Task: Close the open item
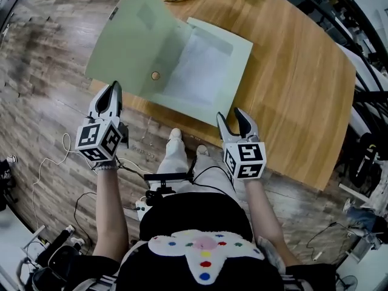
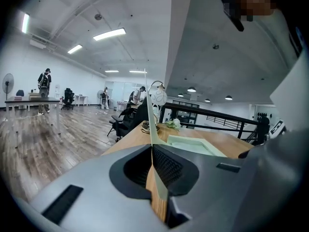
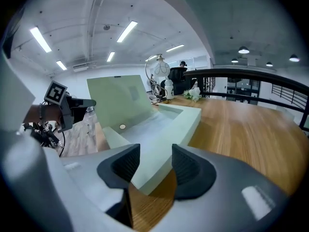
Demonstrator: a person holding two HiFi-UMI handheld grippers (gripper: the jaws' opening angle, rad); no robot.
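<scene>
Gripping the lid (image 1: 130, 41) to close
The left hand-held gripper (image 1: 114, 91) clamps its edge; the right hand-held gripper (image 1: 230, 115) gapes beside the box (image 1: 241, 59). Next: swing it shut.

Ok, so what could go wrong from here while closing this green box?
1. The left gripper pinches the thin lid only at one edge, so the lid may bend or slip out as it swings over.
2. The right gripper is open at the corner of the box base, not holding it. The base lies near the edge of the table and might slide off.
</scene>
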